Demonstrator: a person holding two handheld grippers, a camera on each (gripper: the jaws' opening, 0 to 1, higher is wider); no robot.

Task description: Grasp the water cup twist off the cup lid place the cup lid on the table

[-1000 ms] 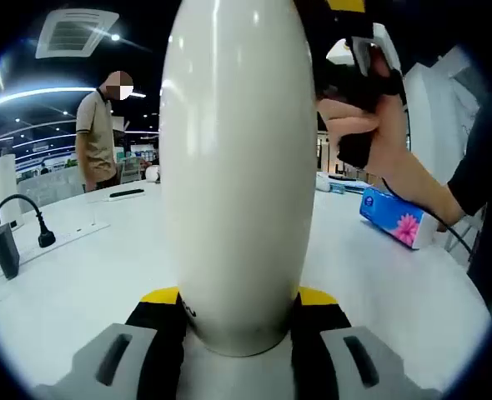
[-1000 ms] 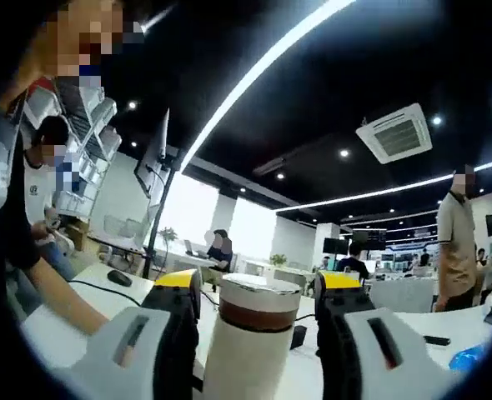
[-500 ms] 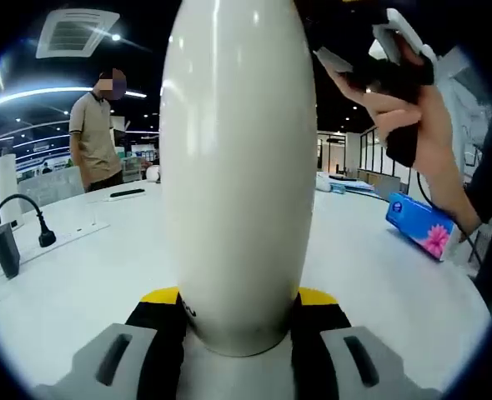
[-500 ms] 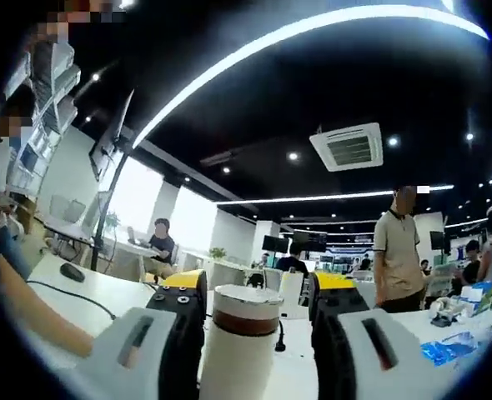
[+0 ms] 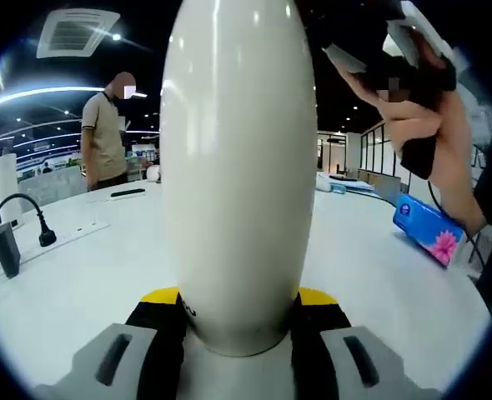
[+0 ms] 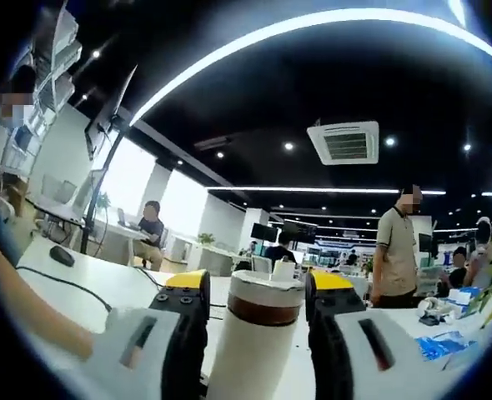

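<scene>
In the left gripper view, the left gripper (image 5: pixel 239 312), yellow-tipped with black pads and grey bodies, is clamped on the lower body of a tall, glossy white water cup (image 5: pixel 238 167), which stands upright between the jaws and rises past the top of the view. Beneath it lies a white table (image 5: pixel 79 283). To the upper right, a person's hand (image 5: pixel 425 125) holds the other tool above the table. Farther back, a blue tissue pack with a pink flower (image 5: pixel 428 231) lies on the table at right, and a black power plug with its cable (image 5: pixel 39 227) sits at left.

In the right gripper view, the right gripper (image 6: pixel 254 287) sits astride the cup's white lid (image 6: pixel 268 287), above a brown band; whether its jaws press the lid, I cannot tell. Beyond, a person in a beige shirt (image 6: pixel 396 250) stands in the office.
</scene>
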